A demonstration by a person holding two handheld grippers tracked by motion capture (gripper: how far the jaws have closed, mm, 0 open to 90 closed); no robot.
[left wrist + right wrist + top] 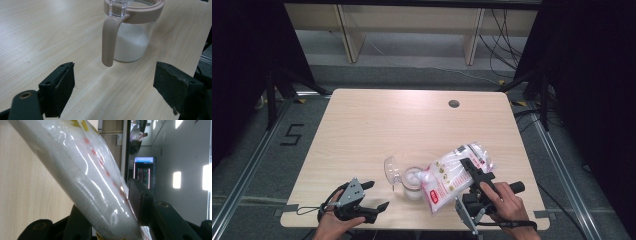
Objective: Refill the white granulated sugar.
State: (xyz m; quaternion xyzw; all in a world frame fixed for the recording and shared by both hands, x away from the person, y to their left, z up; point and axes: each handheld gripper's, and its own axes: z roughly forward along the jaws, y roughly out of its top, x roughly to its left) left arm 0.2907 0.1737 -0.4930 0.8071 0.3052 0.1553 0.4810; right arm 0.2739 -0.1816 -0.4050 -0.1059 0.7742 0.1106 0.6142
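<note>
Your left gripper (372,196): black body, grey three-cornered plate on top with dark screws, black cable looping off rear. Jaws black, flat rubbery pads (64,86), worn and frayed at edges; round brass-coloured rivet on one arm. Your right gripper (473,171): same black build, grey plate beneath, black cable. Your hands (504,202) bare, no sleeves in frame.

A light wood table (362,130) with a round grommet hole (454,103) is set on grey floor (257,165). Black curtains (242,45) are hung at both sides, and pale shelving (412,20) is seen behind.
</note>
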